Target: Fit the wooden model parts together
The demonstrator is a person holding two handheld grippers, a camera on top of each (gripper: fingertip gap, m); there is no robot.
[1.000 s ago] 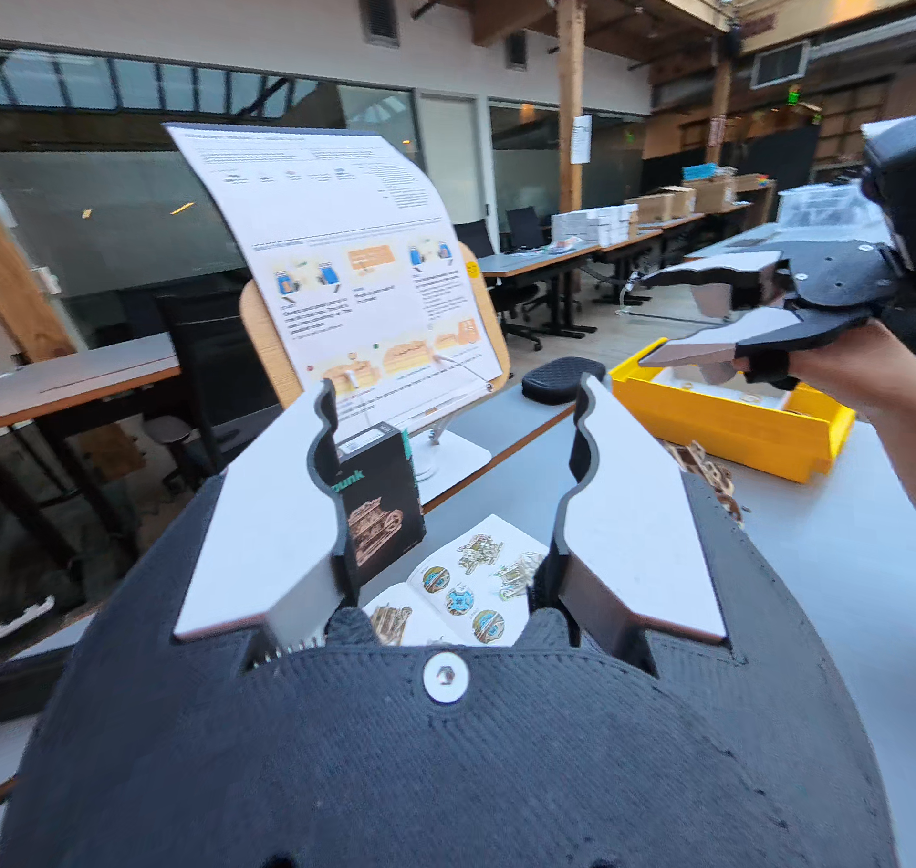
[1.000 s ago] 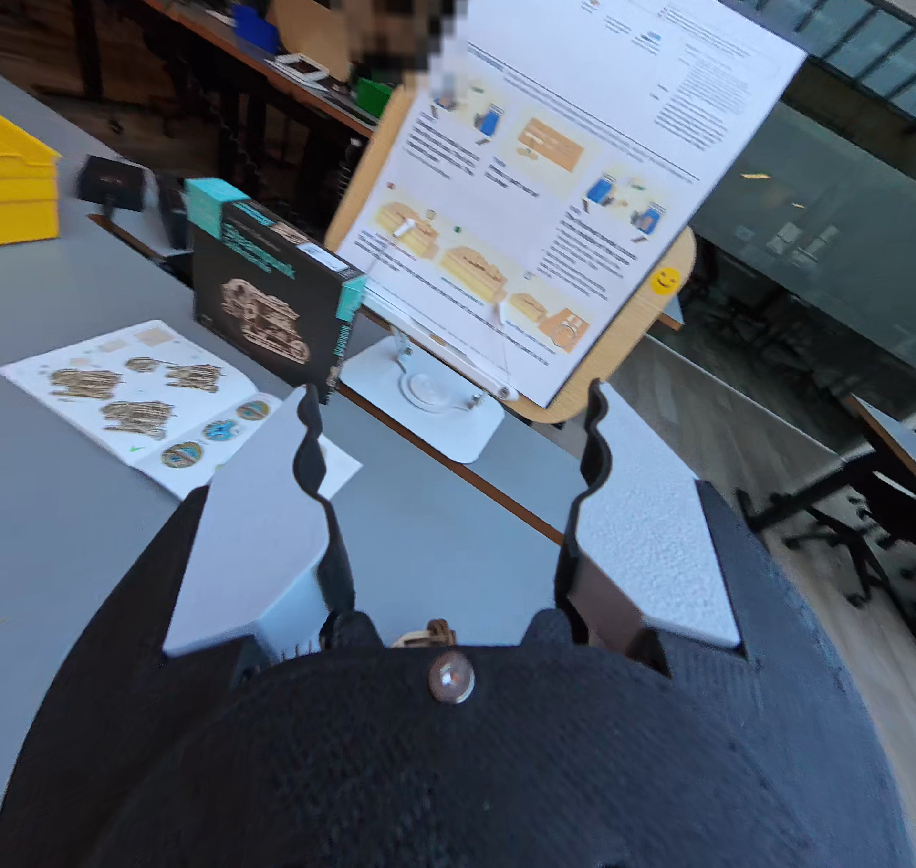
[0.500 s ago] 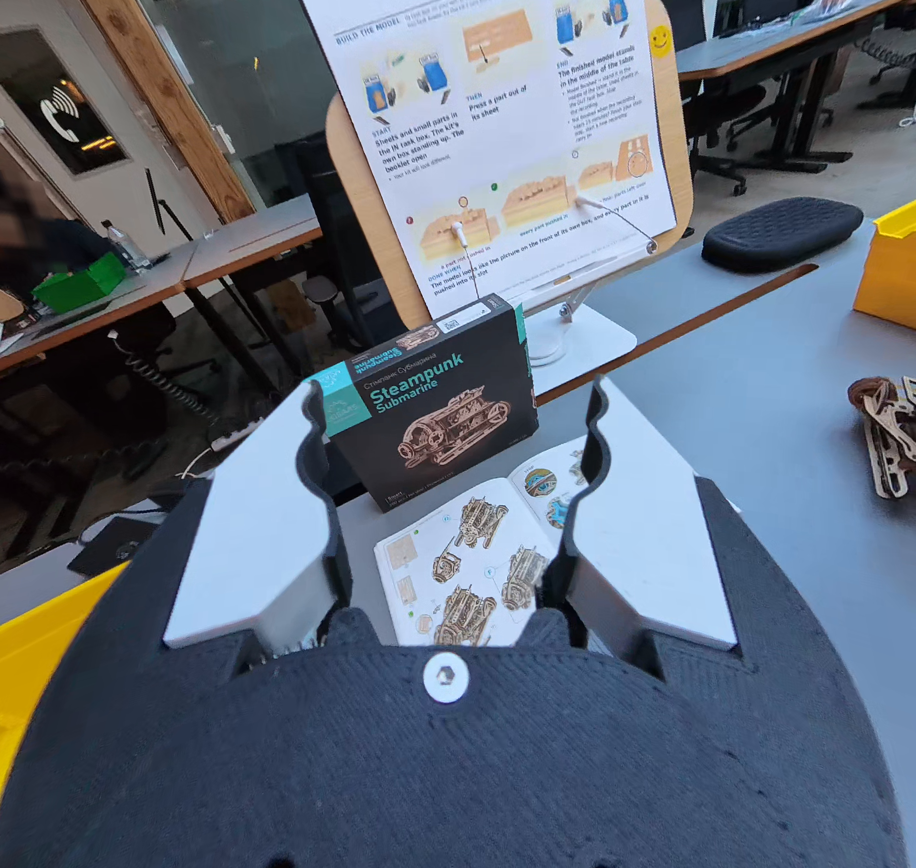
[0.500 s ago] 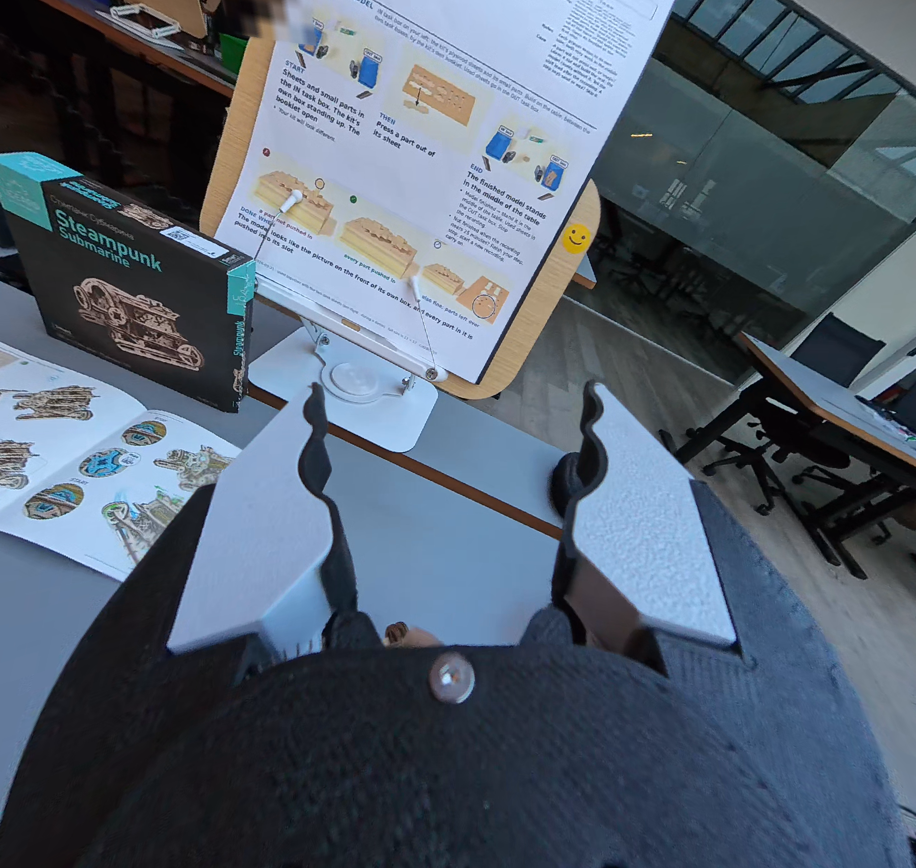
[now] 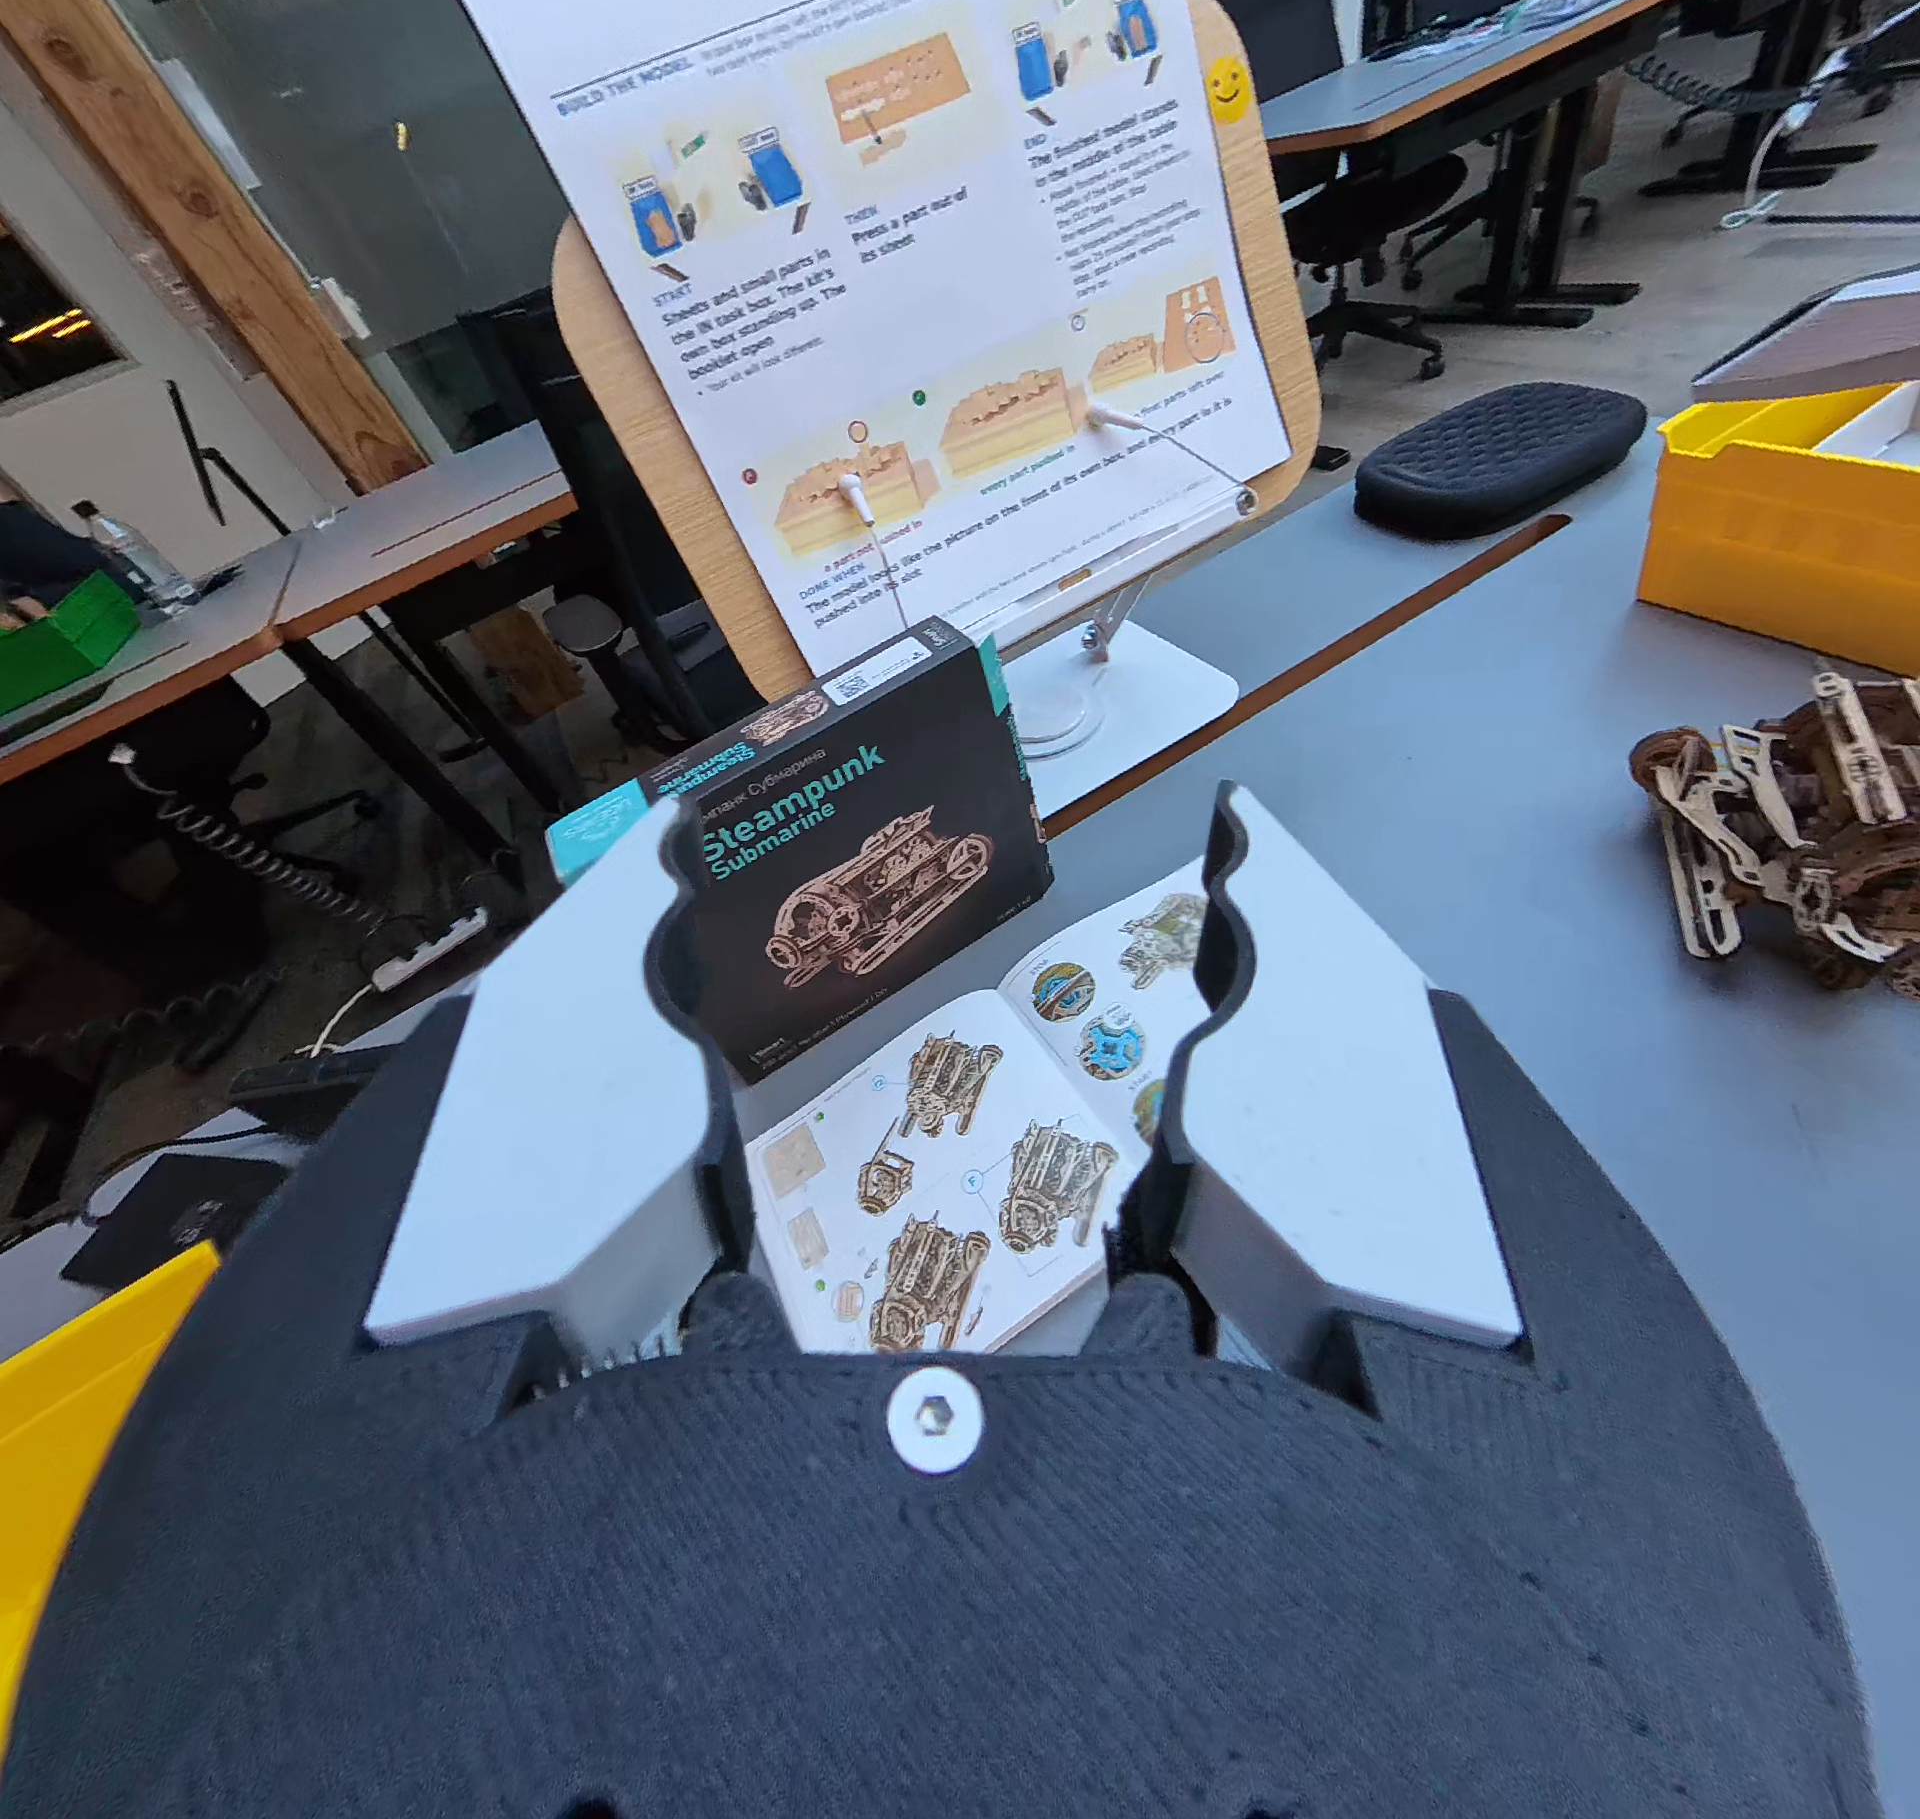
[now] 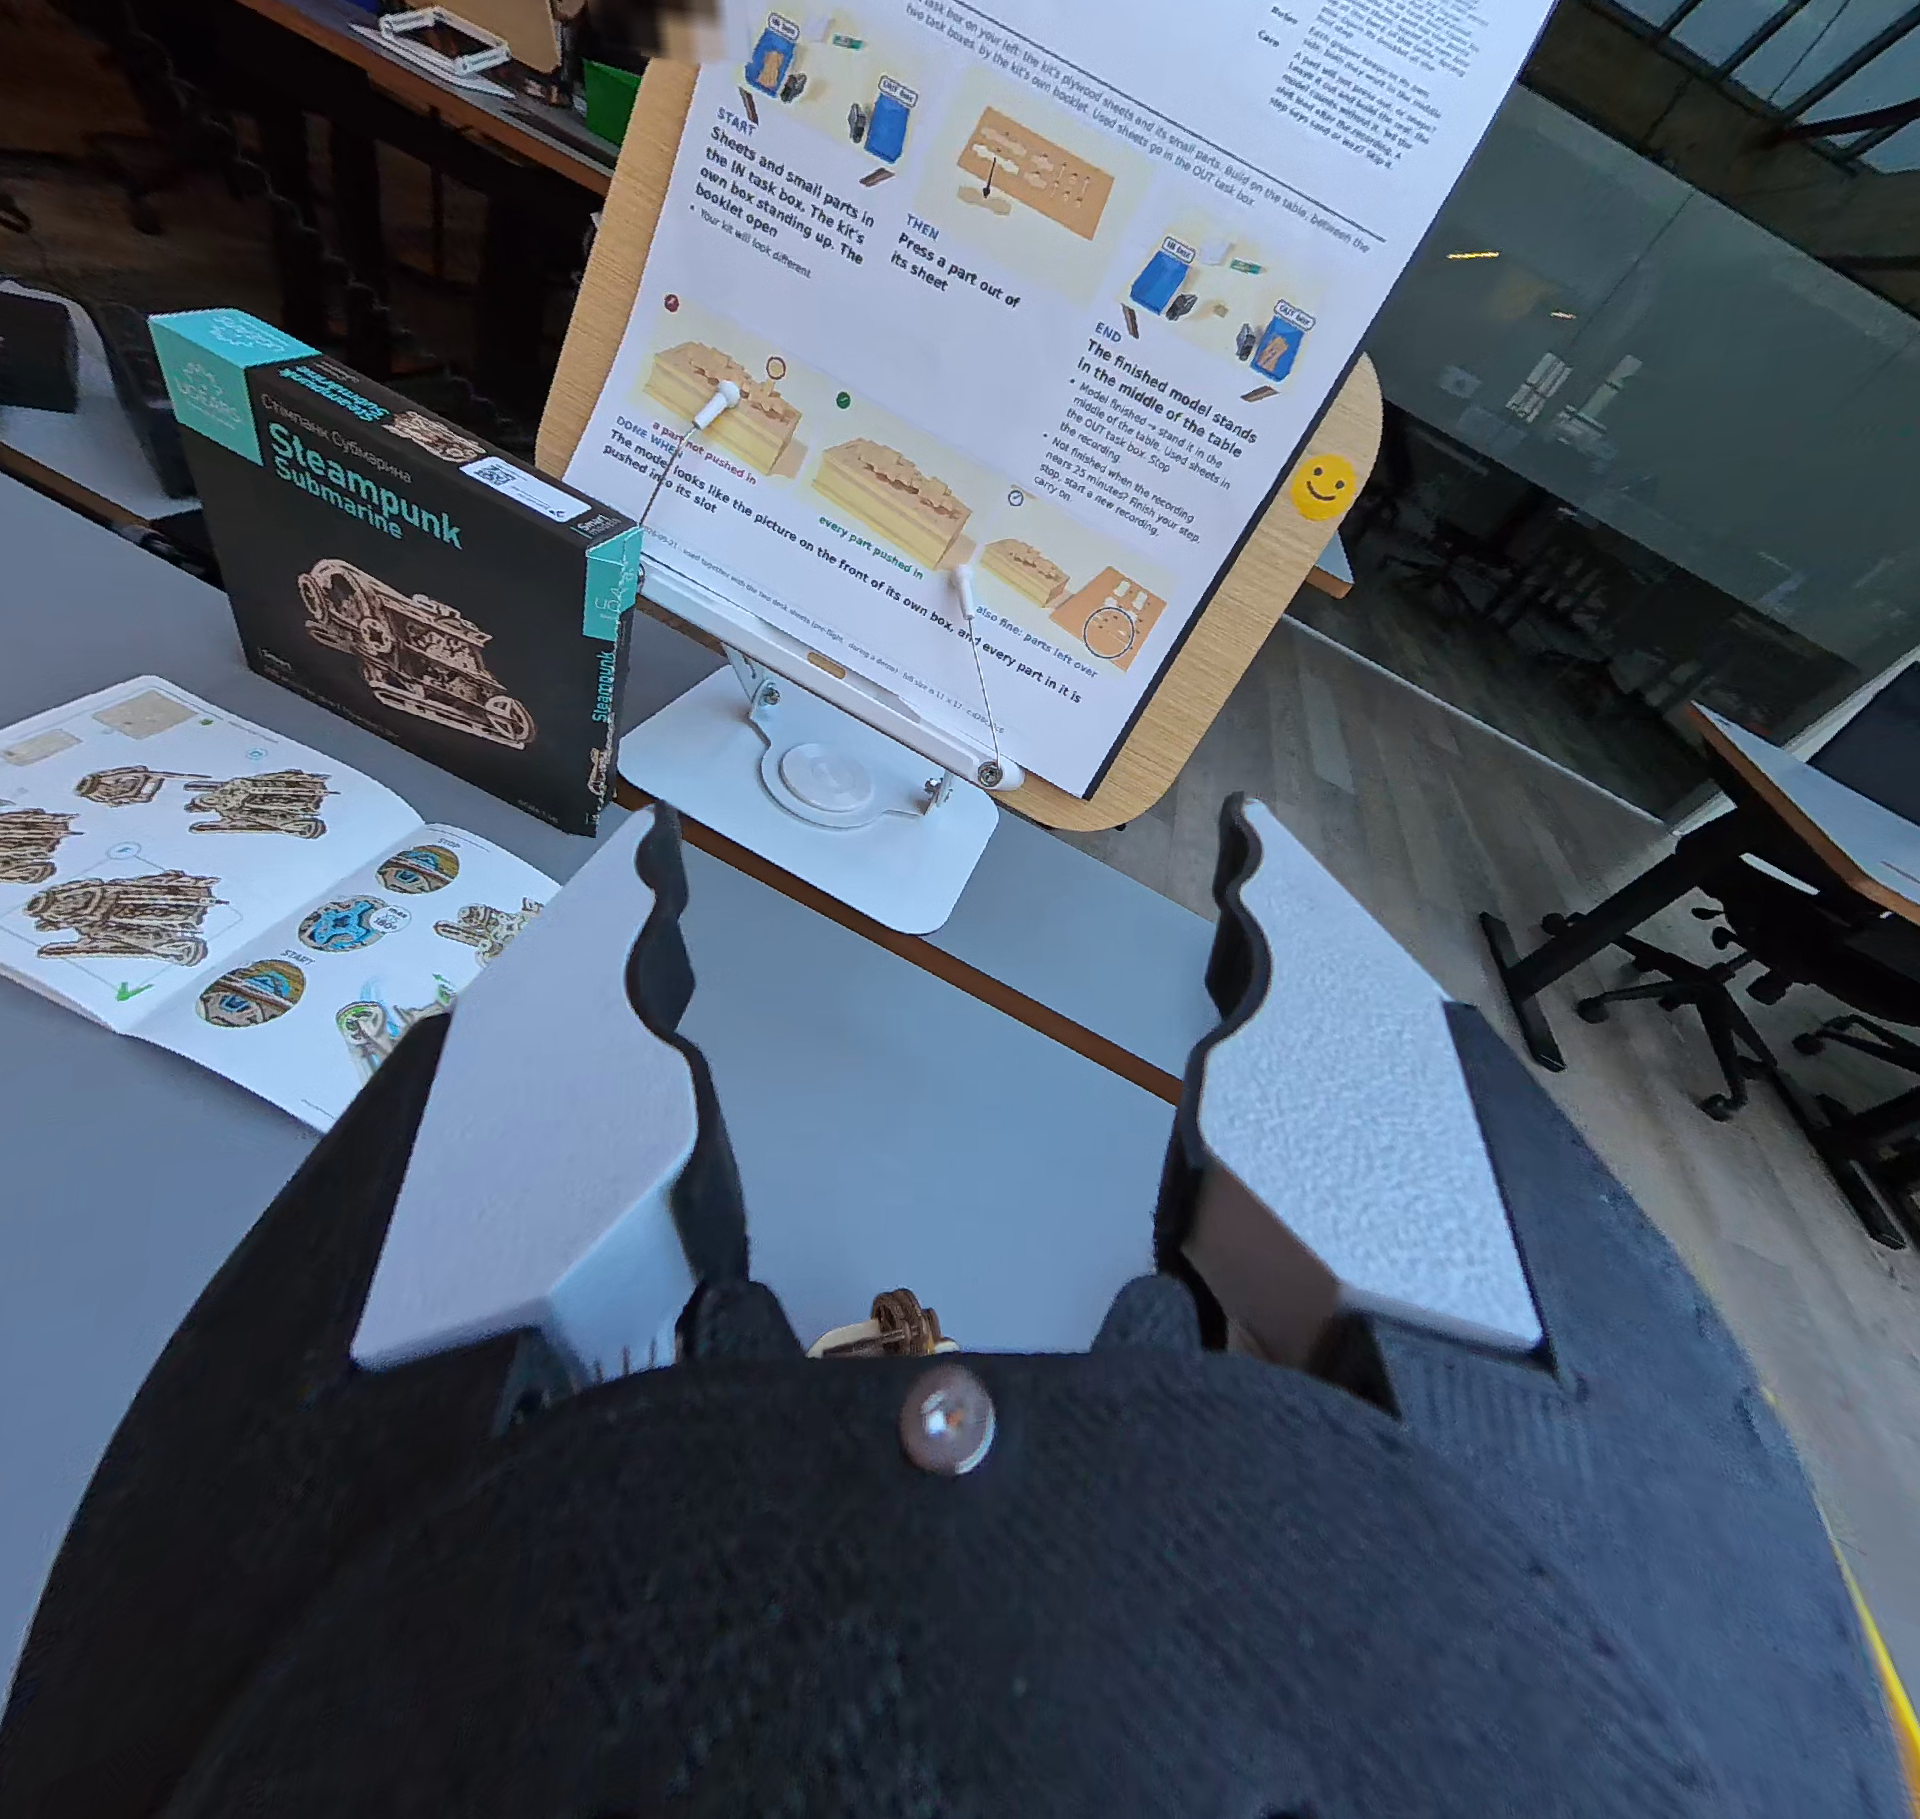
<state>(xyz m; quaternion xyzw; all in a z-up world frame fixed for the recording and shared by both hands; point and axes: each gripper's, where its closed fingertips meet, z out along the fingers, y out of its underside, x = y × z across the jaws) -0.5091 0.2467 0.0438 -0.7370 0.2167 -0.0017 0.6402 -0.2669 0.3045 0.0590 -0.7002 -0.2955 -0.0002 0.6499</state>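
— Both grippers have swung down since a second ago; what do they face now?

— Held over the grey surface [image 5: 1455,834], the left gripper [image 5: 951,922] has its two fingers spread wide with nothing between them. Between and beyond them stands a black kit box [image 5: 873,865], upright, with an open instruction booklet [image 5: 956,1177] lying flat just in front of it.

— And the right one?

— That right gripper [image 6: 951,928] is likewise spread wide and empty, hovering above bare surface. A small bit of wooden part [image 6: 888,1328] peeks out just below its fingers, mostly hidden by the gripper body.

— Where is the model itself?

— A partly built wooden model [image 5: 1808,855] lies on the surface to the right in the left wrist view, well apart from the left gripper. Just behind it sits a yellow bin [image 5: 1766,533].

— Anything else?

— At the far edge, a printed instruction sheet [image 6: 1039,315] leans on a wooden-backed stand [image 6: 831,803], just beside the box. A black padded rest [image 5: 1496,455] lies near the bin. One more yellow bin corner [image 5: 62,1406] shows at the left.
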